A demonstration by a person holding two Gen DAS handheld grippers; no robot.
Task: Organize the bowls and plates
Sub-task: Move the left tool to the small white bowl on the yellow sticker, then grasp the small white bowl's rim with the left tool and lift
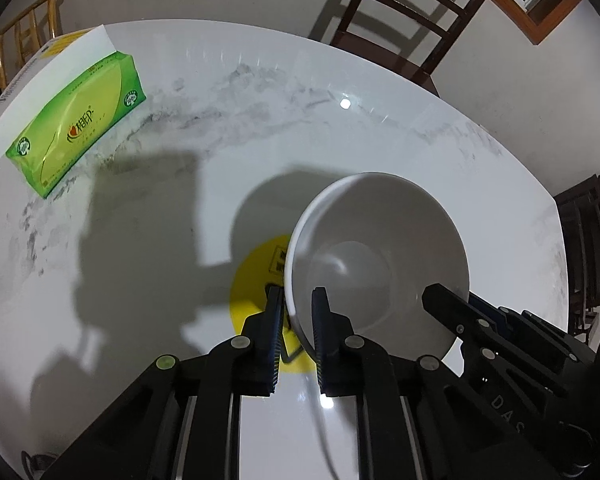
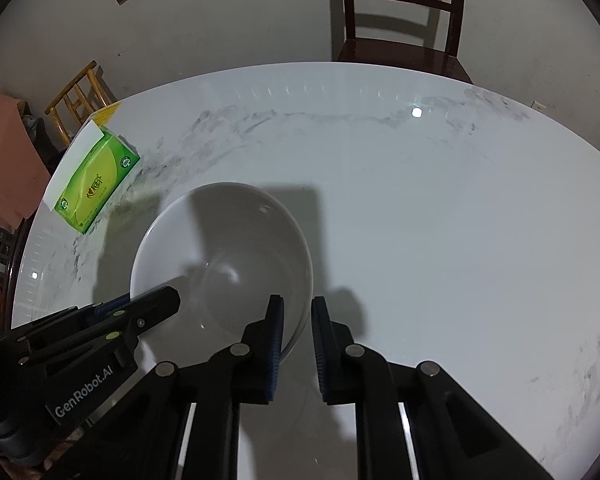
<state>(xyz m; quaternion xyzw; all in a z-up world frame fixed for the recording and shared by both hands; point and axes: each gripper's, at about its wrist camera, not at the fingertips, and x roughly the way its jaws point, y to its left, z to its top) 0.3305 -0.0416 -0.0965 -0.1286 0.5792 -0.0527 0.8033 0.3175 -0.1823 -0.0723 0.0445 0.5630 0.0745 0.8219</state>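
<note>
One white bowl [image 1: 376, 256] is the thing in hand here, and it sits on the marble-patterned surface [image 1: 340, 140], partly over a yellow round sticker [image 1: 256, 280] on that surface. It looks like glazed ceramic: stiff, smooth and slippery, with some weight, and likely to chip or crack if dropped or knocked. The thin rim is the sensible place to take it, since the wall is too wide and rounded for narrow jaws.

The bowl stands upright with its mouth facing up. Being round, it has no long axis across the surface; its only axis runs straight up through the centre of the base.

The left tool [image 1: 298, 300] straddles the rim on the bowl's left side, one finger outside the wall and one inside, the jaws drawn in to pinch the rim. The right tool [image 2: 297, 308] does the same on the opposite side, its jaws also closed on the rim. With two opposed grips, the judgement is that the bowl can be lifted level, provided both hands rise together; an uneven pull could let the slick glaze slide out of the pads.

Farther out, a green tissue pack [image 1: 76, 120] lies near the far left edge of the surface, well apart from the bowl. A dark wooden chair [image 2: 400, 12] stands beyond the far edge.
</note>
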